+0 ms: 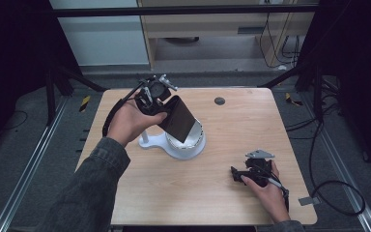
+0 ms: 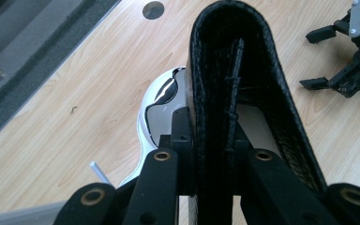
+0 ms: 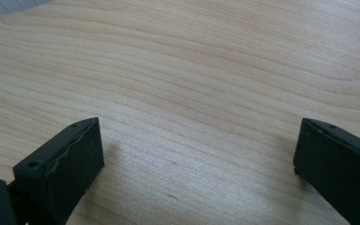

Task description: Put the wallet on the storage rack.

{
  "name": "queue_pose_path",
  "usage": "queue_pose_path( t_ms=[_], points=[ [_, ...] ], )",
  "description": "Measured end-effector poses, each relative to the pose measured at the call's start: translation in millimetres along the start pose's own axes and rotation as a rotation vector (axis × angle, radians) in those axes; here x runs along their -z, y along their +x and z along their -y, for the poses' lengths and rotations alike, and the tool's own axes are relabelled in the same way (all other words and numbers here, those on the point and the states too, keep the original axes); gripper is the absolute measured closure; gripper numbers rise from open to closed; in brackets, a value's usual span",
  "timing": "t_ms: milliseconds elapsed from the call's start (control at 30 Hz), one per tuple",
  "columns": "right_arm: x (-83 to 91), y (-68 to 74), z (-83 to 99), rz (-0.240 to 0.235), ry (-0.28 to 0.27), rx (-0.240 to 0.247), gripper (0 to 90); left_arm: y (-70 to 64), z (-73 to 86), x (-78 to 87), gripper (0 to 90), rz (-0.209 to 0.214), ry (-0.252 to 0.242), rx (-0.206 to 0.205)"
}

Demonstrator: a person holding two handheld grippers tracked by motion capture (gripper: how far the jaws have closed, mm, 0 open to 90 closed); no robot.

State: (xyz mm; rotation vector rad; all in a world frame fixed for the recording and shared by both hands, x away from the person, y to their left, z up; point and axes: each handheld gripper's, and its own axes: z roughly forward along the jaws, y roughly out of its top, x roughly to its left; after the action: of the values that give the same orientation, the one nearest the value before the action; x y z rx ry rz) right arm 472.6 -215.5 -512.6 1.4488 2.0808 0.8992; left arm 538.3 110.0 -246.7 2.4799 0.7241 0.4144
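A black leather wallet (image 1: 177, 117) hangs tilted over a white round stand (image 1: 183, 145) at the table's middle. My left gripper (image 1: 155, 99) is shut on its upper end. In the left gripper view the folded wallet (image 2: 243, 79) is clamped edge-on between the jaws, with the white stand (image 2: 161, 112) below it. My right gripper (image 1: 239, 173) rests low on the table at the front right, open, with bare wood between its fingertips (image 3: 70, 159). It also appears far off in the left gripper view as the right gripper (image 2: 318, 58).
The wooden table (image 1: 222, 193) has a round grey grommet (image 1: 219, 101) near its far edge. A thin white post (image 1: 145, 135) rises from the stand's left side. Cables trail on the floor at the right.
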Motion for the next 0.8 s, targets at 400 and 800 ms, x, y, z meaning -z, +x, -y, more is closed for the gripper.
queue_pose_path(
  t_ms=[400, 800],
  points=[
    [0.1, 0.0, 0.3, 0.000, -0.001, 0.006, 2.1, 0.7, -0.1, -26.5, 79.6, 0.013, 0.031, 0.009],
    [0.3, 0.2, 0.4, -0.004, 0.000, 0.009, 1.9, 8.0, -6.4, -54.4, 79.5, 0.037, 0.068, 0.024]
  ],
)
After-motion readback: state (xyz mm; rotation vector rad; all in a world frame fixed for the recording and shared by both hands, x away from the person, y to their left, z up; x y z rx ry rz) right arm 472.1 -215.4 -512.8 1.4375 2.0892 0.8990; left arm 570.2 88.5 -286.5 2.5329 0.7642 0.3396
